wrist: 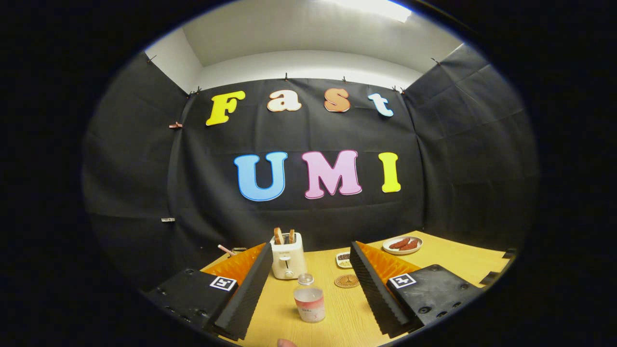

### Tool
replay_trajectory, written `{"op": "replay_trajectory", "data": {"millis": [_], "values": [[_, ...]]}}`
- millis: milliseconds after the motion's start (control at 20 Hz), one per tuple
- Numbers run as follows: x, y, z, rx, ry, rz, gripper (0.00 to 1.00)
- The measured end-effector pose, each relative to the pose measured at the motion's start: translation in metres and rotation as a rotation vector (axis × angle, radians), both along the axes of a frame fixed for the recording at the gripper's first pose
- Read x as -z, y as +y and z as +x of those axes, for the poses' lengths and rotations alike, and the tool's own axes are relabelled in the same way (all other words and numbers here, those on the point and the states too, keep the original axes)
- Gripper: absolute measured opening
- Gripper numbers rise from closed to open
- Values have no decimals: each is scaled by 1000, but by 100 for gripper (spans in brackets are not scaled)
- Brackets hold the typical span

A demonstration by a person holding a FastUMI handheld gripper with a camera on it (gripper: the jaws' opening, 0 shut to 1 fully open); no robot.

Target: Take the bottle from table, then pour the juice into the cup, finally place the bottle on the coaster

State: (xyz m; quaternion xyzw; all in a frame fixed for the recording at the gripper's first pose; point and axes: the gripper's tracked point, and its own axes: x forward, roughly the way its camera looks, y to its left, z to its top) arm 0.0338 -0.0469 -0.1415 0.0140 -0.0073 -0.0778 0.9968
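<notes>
1. The gripper point(308, 294) holds its fingers wide apart, nothing between the pads.
2. The bottle point(309, 299) stands upright on the table point(448, 262) between them; a skewed closing could tip it toward the toaster point(288, 255).
3. The coaster point(347, 281) lies just right, easily nudged.

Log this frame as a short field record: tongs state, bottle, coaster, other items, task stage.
tongs: tongs open, fingers wide apart, touching nothing
bottle: bottle upright on the table, between the fingers, cap on
coaster: coaster round, bare, just beyond the bottle
other items: toaster with toast in it; small dish; plate with food at the far side
cup: cannot tell
task stage: bottle not yet grasped
</notes>
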Motion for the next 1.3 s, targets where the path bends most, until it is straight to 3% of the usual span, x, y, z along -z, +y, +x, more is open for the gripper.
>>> {"op": "replay_trajectory", "data": {"millis": [150,300,500,600,1050,1200,1250,1300], "values": [[50,-9,14,24,30,-42,98],[96,-5,34,-4,59,-93,98],[152,4,51,-47,99,-66,98],[168,3,59,-30,108,-70,98],[187,-6,82,5,118,-59,97],[189,4,90,-34,115,-57,97],[189,4,91,-39,120,-58,96],[191,4,95,-45,120,-56,88]]}}
